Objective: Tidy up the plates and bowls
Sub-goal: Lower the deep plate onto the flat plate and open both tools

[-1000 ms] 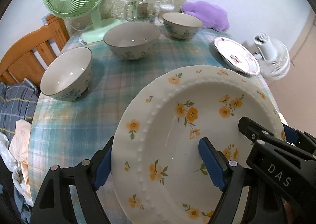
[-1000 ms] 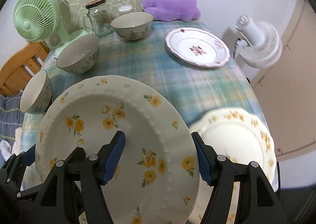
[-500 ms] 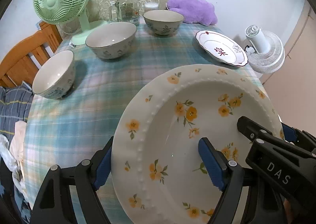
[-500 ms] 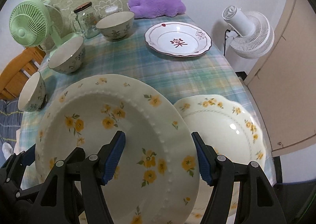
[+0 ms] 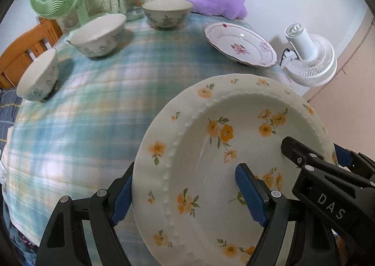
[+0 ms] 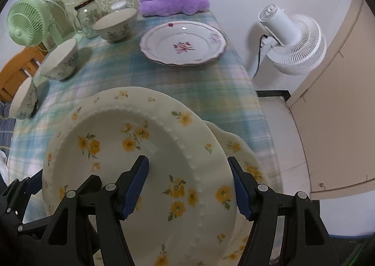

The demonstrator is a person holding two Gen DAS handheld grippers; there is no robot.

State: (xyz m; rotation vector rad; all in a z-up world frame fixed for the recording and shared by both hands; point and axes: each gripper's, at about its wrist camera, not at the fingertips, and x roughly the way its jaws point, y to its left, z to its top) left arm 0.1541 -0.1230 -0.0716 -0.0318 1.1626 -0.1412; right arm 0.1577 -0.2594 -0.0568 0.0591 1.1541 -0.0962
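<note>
Both the left gripper (image 5: 185,193) and right gripper (image 6: 191,189) are pinching opposite rims of the yellow-flowered plate (image 6: 131,162), carrying it over the scalloped plate (image 6: 236,146); next, level lowering for stacking.

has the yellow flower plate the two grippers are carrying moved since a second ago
Yes. In the right wrist view the yellow flower plate now overlaps most of the scalloped yellow plate lying on the table, which showed almost whole beside it a second ago.
</note>
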